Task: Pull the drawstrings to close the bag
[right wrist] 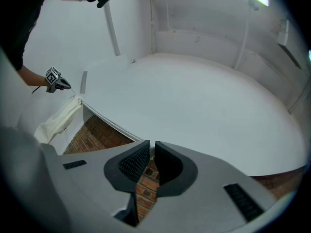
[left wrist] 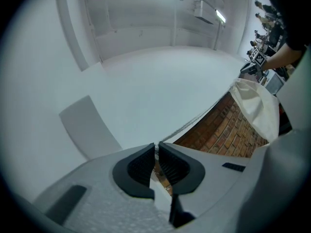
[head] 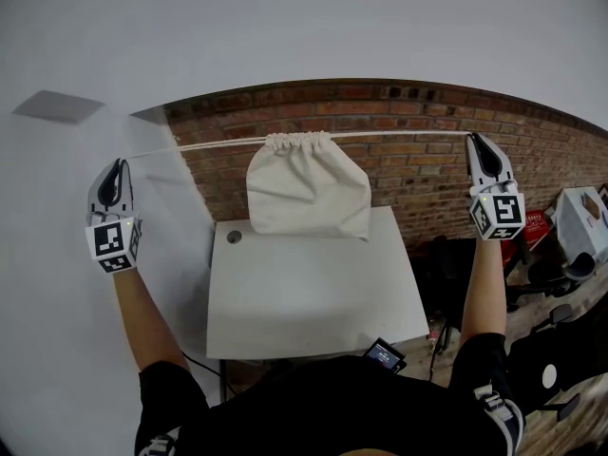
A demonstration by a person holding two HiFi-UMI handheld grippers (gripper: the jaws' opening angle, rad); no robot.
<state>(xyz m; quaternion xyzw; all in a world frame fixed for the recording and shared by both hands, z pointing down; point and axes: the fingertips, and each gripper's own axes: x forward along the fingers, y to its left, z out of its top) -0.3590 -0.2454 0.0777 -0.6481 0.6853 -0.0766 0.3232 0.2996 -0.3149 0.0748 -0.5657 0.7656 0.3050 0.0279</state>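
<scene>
1. Close to the head camera, the person's two bare forearms rise wide apart, one on each side of a white table [head: 313, 293].
2. At the left, the left gripper [head: 119, 163] has its jaws drawn nearly together, with only a thin slit between the ribbed pads. They pinch the end of the left drawstring [head: 199, 146], which runs taut from the jaw tips toward the bag.
3. At the right, the right gripper [head: 476, 139] is closed just as narrowly on the right drawstring [head: 399, 135], which is also stretched straight.
4. Between the grippers, the cream cloth bag [head: 309, 193] hangs from the cords with its mouth gathered into tight ruffles. Its bottom lies over the table's far edge, and whether it touches the tabletop I cannot tell.
5. Behind the bag stands a red brick wall [head: 427, 174].
</scene>
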